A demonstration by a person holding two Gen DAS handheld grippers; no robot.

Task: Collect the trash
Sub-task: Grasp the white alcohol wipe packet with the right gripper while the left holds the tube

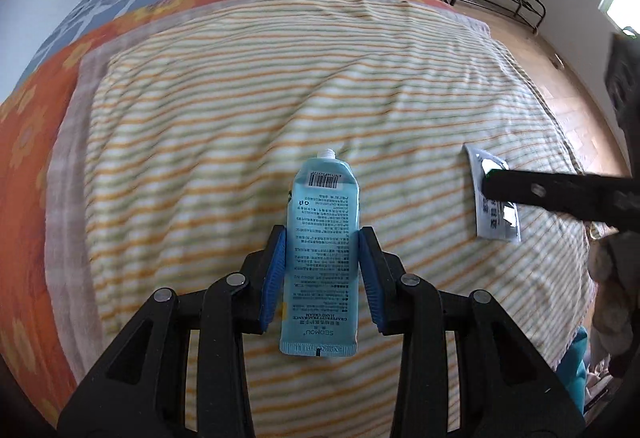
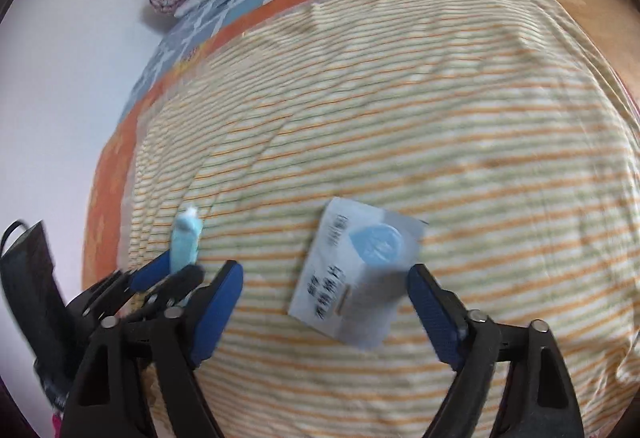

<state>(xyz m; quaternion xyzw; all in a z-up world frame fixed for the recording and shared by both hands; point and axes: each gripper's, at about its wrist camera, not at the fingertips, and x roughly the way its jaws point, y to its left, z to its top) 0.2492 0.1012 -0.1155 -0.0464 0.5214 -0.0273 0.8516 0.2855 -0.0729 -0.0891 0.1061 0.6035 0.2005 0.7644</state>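
- Left wrist view: left gripper (image 1: 322, 270) clamped on blue tube (image 1: 320, 238) mid-body, pads squeezing both sides, over striped blanket (image 1: 248, 110). Tube looks light, soft, slick plastic; best held at mid-body, as it is now.
- Right wrist view: right gripper (image 2: 324, 298) spread wide, nothing held, astride flat packet (image 2: 356, 270) lying on blanket. Packet looks thin, floppy; pinch an edge.

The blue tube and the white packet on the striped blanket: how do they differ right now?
The blue tube is a squeezable tube with a nozzle; the white packet is a flat sachet with a blue round mark. The tube is clamped between the left gripper pads; the packet lies free on the blanket, between the right gripper fingers, which stand wide apart. Both carry printed text and a barcode.
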